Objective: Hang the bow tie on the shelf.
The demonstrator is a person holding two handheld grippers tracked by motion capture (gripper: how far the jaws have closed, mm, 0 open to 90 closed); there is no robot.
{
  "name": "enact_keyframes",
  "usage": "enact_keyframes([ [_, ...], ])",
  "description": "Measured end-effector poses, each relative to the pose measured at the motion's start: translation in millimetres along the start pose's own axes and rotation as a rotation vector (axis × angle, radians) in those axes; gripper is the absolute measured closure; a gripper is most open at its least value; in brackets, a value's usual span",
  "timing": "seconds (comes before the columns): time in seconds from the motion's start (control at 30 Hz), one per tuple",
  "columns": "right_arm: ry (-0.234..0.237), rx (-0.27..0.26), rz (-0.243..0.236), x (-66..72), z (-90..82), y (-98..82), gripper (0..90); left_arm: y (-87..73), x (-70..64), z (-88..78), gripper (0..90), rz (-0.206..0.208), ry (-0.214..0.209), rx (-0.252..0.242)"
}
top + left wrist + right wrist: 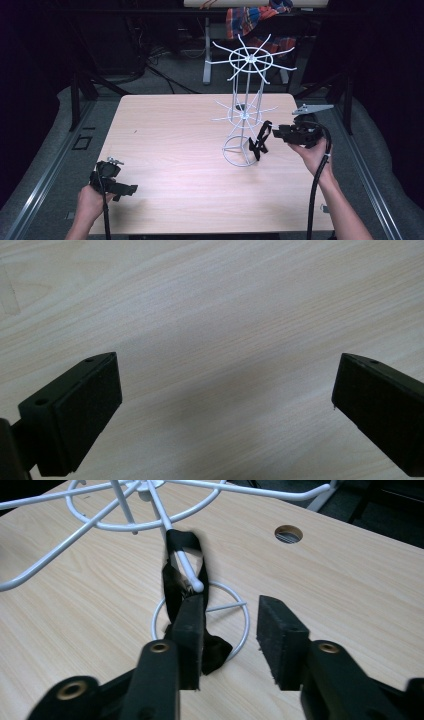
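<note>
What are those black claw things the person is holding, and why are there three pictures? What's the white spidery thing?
A person holds a pinching tool in each hand. The high view looks down on the wooden table. The other two pictures come from little cameras riding on each tool. The left gripper is open above bare wood. The right gripper is open too, beside a black strap looped over one arm of the white wire rack. That spidery thing is the rack, standing on the table with arms for hanging things.

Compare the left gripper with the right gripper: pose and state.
The left gripper sits low at the table's near edge, jaws wide apart over bare wood. The right gripper is raised beside the white wire rack, jaws open, near a black strap hung on a prong. Both are hand-held and grip nothing.
</note>
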State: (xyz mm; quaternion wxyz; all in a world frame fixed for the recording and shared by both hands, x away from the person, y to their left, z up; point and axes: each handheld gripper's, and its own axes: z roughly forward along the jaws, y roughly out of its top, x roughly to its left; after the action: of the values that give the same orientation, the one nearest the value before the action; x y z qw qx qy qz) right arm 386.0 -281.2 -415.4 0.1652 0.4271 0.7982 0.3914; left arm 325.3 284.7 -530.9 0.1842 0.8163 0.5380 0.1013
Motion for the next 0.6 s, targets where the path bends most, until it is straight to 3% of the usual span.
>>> enact_keyframes([
  [0.3,-0.004,-0.004,0.002,-1.3,-14.1,-4.6,54.4,0.7,-0.4,0.5,0.0,0.001,0.000,0.003],
  [0.6,-0.010,0.037,-0.024,10.8,-29.0,-11.2,40.4,1.1,-0.4,0.5,0.0,0.003,-0.002,-0.003],
])
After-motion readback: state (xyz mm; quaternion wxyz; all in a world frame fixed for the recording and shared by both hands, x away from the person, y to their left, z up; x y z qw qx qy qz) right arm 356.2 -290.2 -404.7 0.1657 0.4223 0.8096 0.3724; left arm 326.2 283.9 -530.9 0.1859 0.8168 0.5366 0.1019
